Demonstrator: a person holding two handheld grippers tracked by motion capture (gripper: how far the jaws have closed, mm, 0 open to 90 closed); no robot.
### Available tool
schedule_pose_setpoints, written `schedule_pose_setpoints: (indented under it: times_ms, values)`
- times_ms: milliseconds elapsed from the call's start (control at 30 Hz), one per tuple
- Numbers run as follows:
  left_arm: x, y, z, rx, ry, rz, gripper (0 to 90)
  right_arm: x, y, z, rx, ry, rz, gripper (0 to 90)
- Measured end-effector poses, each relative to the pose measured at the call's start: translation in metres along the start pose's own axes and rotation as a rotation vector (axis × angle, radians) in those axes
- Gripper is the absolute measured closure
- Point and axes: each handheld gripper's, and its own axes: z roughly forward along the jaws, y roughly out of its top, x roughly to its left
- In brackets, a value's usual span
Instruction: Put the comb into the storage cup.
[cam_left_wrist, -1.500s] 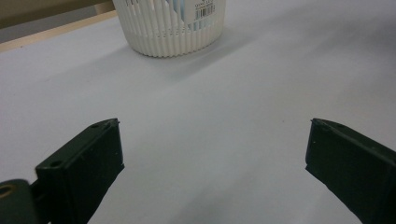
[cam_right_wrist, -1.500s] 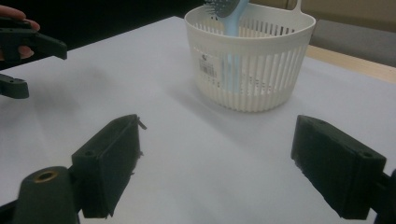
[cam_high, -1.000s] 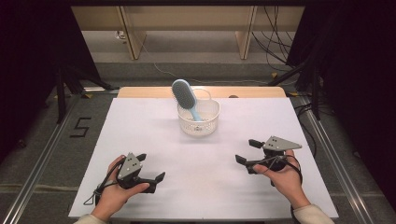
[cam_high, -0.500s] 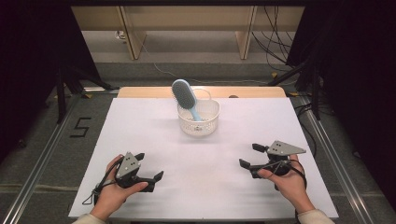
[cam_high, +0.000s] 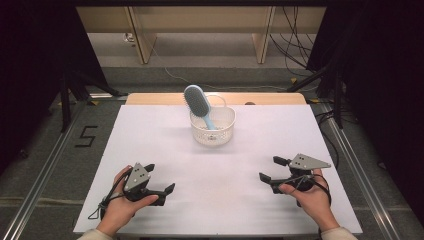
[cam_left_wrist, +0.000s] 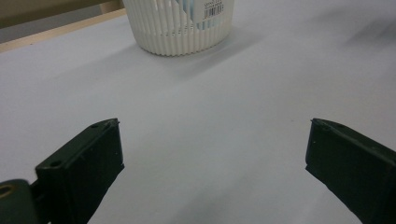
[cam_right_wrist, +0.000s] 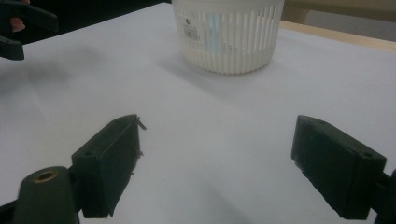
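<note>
Hairbrush likely light, rigid plastic; smooth handle probably a bit slippery, bristle face awkward to pinch. Best hold, my guess: the neck just under the head where it clears the basket rim, or across the head's edges, jaws closing on the narrow sides. Basket looks light too, so it may tip or slide if the brush drags on the rim while lifting.

Look: pale blue brush, oval head with grey-blue pad, head up and tilted toward 11 o'clock, handle down inside the basket. Basket is white, round, slatted walls, thin wire-like handle at back, barcode sticker on the wall in the left gripper view.

Location: basket at 12 o'clock on the white table, near the far edge, well apart from both grippers.

Left gripper at 7 o'clock, jaws wide apart, nothing between. Right gripper at 5 o'clock, jaws also wide, nothing held. Both point toward the basket.
</note>
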Motion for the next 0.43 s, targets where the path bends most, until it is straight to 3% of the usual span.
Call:
schedule_pose_setpoints:
  times_ms: [433]
  values:
    - [0.0, 0.0001, 0.0001, 0.001, -0.002, -0.001, 3.4, -0.0013, -0.0009, 0.0012, -0.026, -0.003, 0.008, 16.4]
